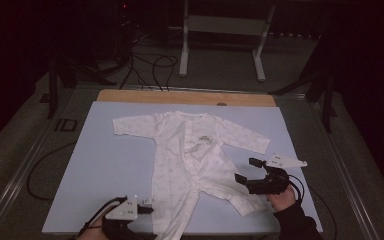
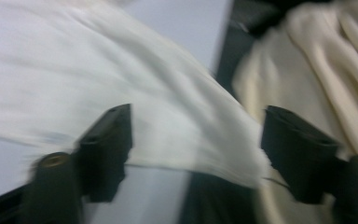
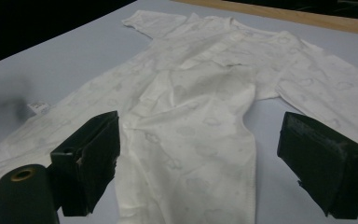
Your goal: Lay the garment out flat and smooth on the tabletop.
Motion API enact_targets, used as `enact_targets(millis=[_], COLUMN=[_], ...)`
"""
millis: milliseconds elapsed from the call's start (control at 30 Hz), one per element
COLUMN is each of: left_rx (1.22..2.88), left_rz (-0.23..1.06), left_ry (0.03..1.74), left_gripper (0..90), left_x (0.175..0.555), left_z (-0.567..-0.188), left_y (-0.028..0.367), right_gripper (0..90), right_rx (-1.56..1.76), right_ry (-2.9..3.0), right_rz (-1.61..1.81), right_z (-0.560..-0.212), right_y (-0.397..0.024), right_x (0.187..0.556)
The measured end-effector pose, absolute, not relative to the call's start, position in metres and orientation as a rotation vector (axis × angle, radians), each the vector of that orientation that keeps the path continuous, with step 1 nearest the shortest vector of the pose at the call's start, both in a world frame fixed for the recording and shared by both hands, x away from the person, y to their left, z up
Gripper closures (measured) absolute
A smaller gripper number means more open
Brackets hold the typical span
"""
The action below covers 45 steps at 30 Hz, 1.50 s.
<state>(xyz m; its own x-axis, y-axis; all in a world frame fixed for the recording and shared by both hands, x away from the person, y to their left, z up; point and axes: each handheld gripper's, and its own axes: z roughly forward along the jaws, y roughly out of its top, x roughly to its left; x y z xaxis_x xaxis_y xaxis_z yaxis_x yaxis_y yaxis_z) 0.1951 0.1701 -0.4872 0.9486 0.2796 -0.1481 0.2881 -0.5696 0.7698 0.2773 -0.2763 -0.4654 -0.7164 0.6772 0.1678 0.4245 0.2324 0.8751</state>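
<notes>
A white baby romper [image 1: 190,155] lies spread flat on a light blue mat [image 1: 105,160], sleeves out and legs toward me. My left gripper [image 1: 149,206] sits at the mat's near edge beside the romper's left leg. In the left gripper view its jaws stand apart over the blurred white cloth [image 2: 144,107], pads not pressing on it. My right gripper [image 1: 246,170] hovers by the right leg near its cuff. In the right gripper view the romper [image 3: 200,107] stretches away between wide-open jaws, with nothing gripped.
The mat covers a table with a wooden strip [image 1: 180,96] along its far edge. A small white tag [image 3: 38,107] lies beside the romper's left leg. Cables [image 1: 155,67] and a white stand [image 1: 220,25] occupy the dark floor beyond the table.
</notes>
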Motion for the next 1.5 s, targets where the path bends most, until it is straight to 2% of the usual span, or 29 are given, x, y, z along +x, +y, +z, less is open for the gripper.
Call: enact_targets(millis=[67, 333, 467, 633, 767, 800, 900, 1133, 1367, 1433, 1500], left_rx=[2.147, 1.946, 1.881, 1.82, 1.793, 1.793, 1.786, 1.775, 1.776, 1.775, 1.774], left_rz=[0.039, 0.233, 0.282, 0.391, 0.421, 0.424, 0.444, 0.447, 0.431, 0.423, 0.427], left_ry=[0.444, 0.556, 0.6, 0.659, 0.683, 0.687, 0.694, 0.7, 0.705, 0.703, 0.702], left_gripper=[14.9, 0.4, 0.0, 0.0, 0.0, 0.0, 0.0, 0.0, 0.0, 0.0, 0.0], left_x=[0.203, 0.226, 0.232, 0.234, 0.236, 0.236, 0.236, 0.236, 0.237, 0.237, 0.237], left_z=[-0.484, -0.485, -0.487, -0.484, -0.483, -0.483, -0.483, -0.483, -0.486, -0.486, -0.486], left_y=[0.178, 0.201, 0.216, 0.233, 0.242, 0.243, 0.245, 0.247, 0.248, 0.248, 0.248], right_gripper=[13.0, 13.5, 12.7, 16.1, 33.9, 41.4, 51.0, 59.0, 62.0, 65.6, 75.5], right_rx=[1.02, 0.95, 0.914, 0.88, 0.834, 0.812, 0.805, 0.706, 0.67, 0.638, 0.626], right_ry=[2.272, 2.31, 2.343, 2.393, 2.405, 2.426, 2.461, 2.584, 2.648, 2.642, 2.622], right_rz=[1.478, 1.545, 1.553, 1.566, 1.541, 1.522, 1.506, 1.347, 1.123, 1.029, 0.995], right_z=[-0.465, -0.468, -0.469, -0.472, -0.476, -0.478, -0.483, -0.499, -0.512, -0.515, -0.515], right_y=[-0.275, -0.27, -0.266, -0.266, -0.271, -0.274, -0.277, -0.27, -0.265, -0.263, -0.261], right_x=[0.276, 0.261, 0.254, 0.246, 0.233, 0.23, 0.222, 0.215, 0.213, 0.211, 0.209])
